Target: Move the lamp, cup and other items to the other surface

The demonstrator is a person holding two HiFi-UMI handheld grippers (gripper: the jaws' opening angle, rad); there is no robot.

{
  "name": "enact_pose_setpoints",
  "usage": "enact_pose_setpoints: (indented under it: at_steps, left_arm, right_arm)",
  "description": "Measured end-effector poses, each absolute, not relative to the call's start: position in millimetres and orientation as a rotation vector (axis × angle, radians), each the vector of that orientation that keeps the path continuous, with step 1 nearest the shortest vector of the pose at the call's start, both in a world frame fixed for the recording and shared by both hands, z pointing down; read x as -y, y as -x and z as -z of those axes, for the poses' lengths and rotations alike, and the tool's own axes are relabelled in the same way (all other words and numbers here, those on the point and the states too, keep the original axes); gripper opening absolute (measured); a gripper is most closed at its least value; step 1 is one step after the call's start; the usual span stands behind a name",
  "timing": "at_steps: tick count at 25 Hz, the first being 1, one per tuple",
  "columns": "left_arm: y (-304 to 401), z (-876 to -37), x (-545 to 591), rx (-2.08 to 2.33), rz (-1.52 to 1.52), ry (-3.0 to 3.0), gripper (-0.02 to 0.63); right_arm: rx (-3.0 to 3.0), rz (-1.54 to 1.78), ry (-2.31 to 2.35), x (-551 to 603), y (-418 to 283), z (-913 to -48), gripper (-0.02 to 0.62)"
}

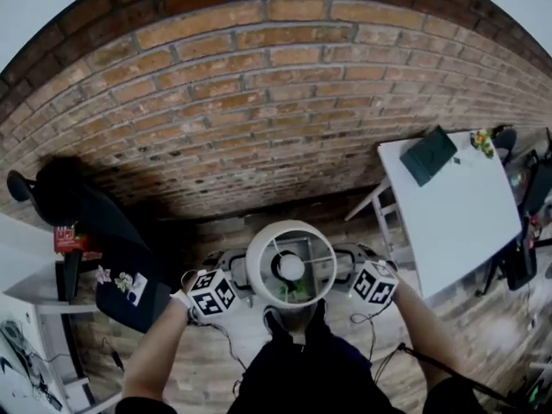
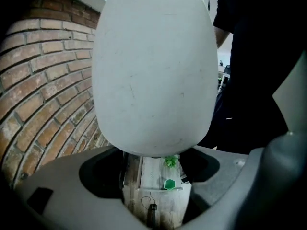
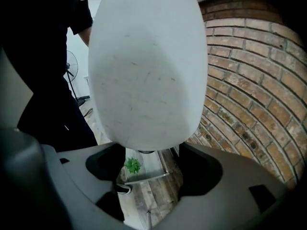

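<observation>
Brick wall | lamp between left gripper, right gripper | jaws apart

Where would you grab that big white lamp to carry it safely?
Probably take the lamp by its shade, from left and right together: it is a wide round drum, too broad for one pair of jaws. The left gripper and right gripper flank it that way here.

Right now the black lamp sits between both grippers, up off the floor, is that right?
Not quite: the lamp is white, not black, as the head view shows. It does sit between the left gripper and the right gripper, up off the floor.
</observation>
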State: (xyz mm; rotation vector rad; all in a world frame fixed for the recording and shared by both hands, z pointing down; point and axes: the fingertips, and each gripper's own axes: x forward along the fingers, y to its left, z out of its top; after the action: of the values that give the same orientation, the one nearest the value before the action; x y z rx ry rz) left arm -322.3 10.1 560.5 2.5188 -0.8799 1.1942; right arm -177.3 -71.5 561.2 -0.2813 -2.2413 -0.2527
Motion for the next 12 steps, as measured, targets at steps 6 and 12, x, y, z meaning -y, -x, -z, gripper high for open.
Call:
enact_pose_setpoints:
  at_steps: [6,12]
  left_arm:
    - [303,-512,2,0.776,-1.114,-2.642,0.36]
    - [271,-474,32,0.652,-1.053,-2.788,0.36]
  right_arm:
    - [2.262,0.187,0.18,67,153,-507,0.352]
    - [2.268,0.156,0.041,77,115,-469,0.35]
